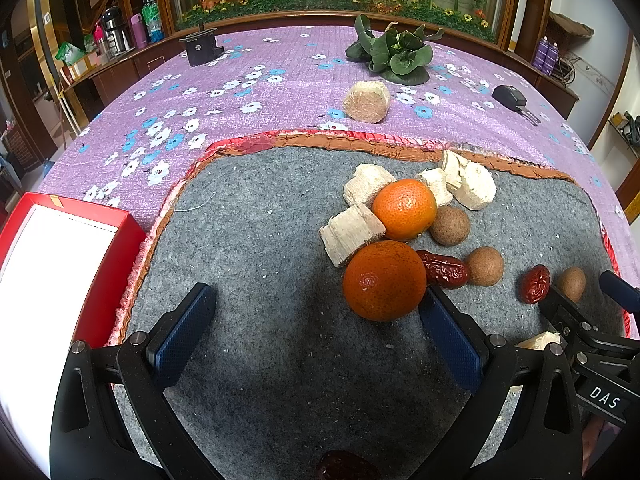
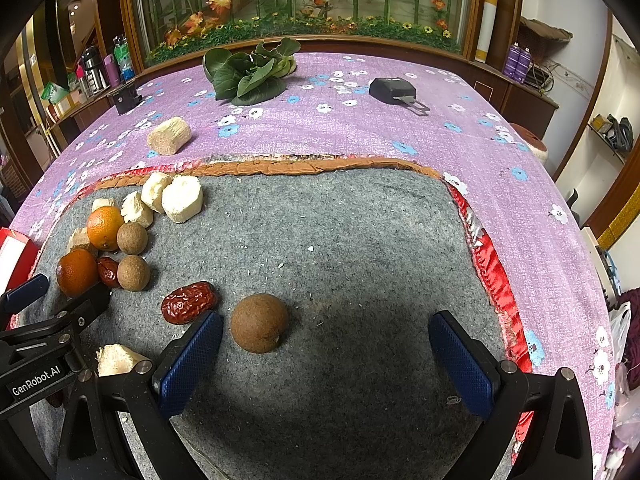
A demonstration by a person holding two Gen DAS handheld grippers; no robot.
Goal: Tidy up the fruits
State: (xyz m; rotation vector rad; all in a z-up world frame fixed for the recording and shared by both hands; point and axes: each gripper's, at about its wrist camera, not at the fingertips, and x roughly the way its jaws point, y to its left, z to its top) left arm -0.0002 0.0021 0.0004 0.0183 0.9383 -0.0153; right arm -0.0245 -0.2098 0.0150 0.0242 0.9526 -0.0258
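On the grey mat (image 1: 256,264) lie two oranges (image 1: 384,280) (image 1: 404,209), red dates (image 1: 444,269), brown round fruits (image 1: 485,266) and pale cut stalk pieces (image 1: 352,232). My left gripper (image 1: 316,320) is open and empty; the near orange touches its right finger. My right gripper (image 2: 326,340) is open and empty around a brown round fruit (image 2: 259,323), which sits near its left finger. A red date (image 2: 188,302) lies just beyond that finger. The fruit pile (image 2: 104,248) sits at the left in the right wrist view.
A red box with a white inside (image 1: 52,276) stands left of the mat. On the purple flowered cloth (image 1: 256,92) beyond lie a stalk piece (image 1: 366,101), leafy greens (image 1: 396,54), a black device (image 1: 514,100) and a black block (image 1: 200,46).
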